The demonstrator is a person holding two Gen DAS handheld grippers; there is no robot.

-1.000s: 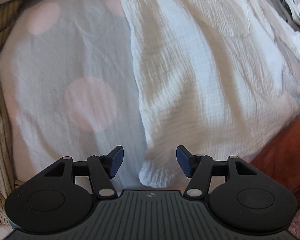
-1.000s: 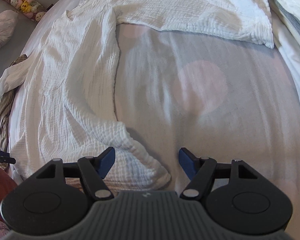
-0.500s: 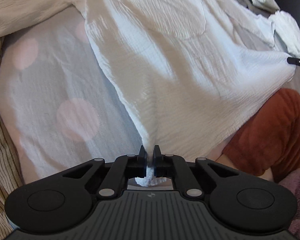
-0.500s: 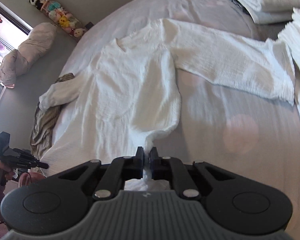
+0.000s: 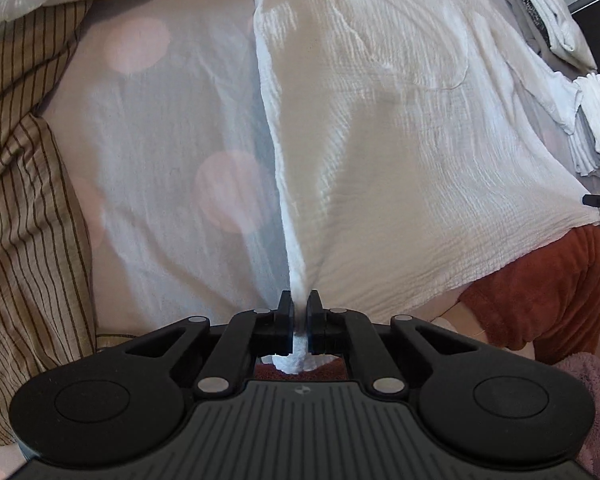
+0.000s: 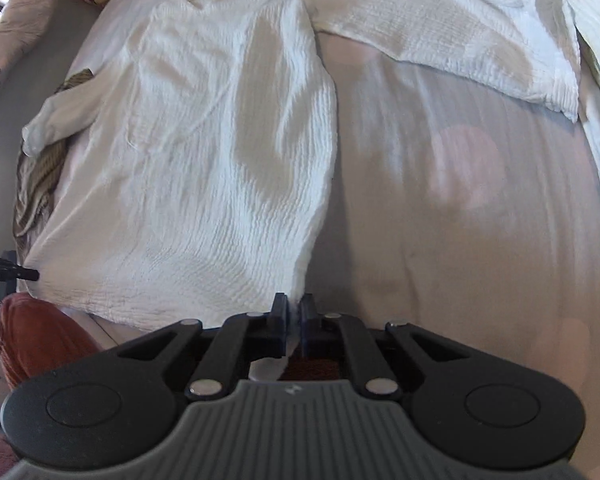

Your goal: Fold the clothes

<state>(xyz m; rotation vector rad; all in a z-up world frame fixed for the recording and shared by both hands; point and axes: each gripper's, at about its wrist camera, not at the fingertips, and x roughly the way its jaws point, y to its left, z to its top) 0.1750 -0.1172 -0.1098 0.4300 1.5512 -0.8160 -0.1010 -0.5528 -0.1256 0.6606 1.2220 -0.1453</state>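
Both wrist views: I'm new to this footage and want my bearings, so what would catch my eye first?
A big white crinkled shirt lies spread on a pale sheet with pink dots, one sleeve stretched toward the upper right. The left gripper and right gripper are each clamped on a bottom hem corner, so the fabric pulls into taut ridges. A striped brown cloth lies bunched at the left of the left wrist view.

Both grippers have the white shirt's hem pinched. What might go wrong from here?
1. The left gripper and right gripper each pinch only a thin bunch of the white shirt, so the hem may slip out.
2. The spread sleeve could drag and crumple in the fold.
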